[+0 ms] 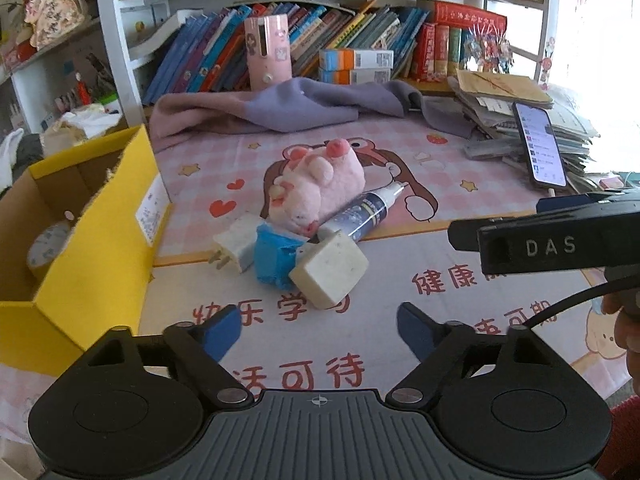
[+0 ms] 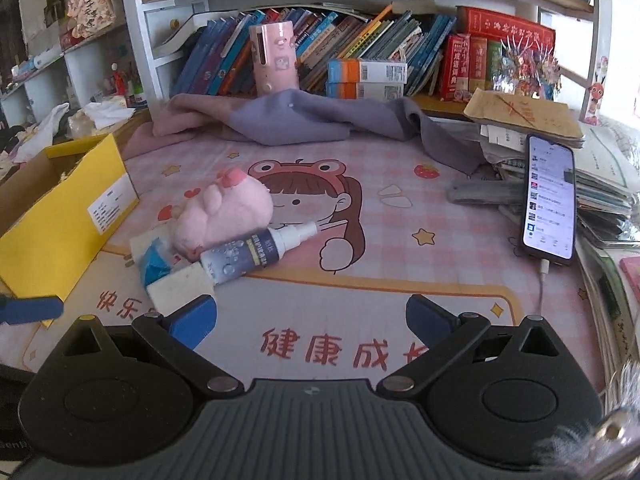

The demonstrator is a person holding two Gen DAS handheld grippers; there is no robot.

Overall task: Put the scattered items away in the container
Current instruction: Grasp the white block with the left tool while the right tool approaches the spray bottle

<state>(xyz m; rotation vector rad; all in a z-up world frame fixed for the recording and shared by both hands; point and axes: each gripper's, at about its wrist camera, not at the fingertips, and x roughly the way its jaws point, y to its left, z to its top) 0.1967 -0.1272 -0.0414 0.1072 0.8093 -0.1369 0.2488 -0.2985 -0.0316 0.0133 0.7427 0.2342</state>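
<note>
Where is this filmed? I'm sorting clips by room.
Probably a child's study desk at home: a bookshelf packed with books behind, a cartoon desk mat, and a plush toy on it.

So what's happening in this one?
A person holds tongs in each hand over a desk mat. Both the left tongs and the right tongs are open and empty. A pink plush, spray bottle, blue pack and two white plugs still lie in a pile. A tape roll is already in the yellow box.
</note>
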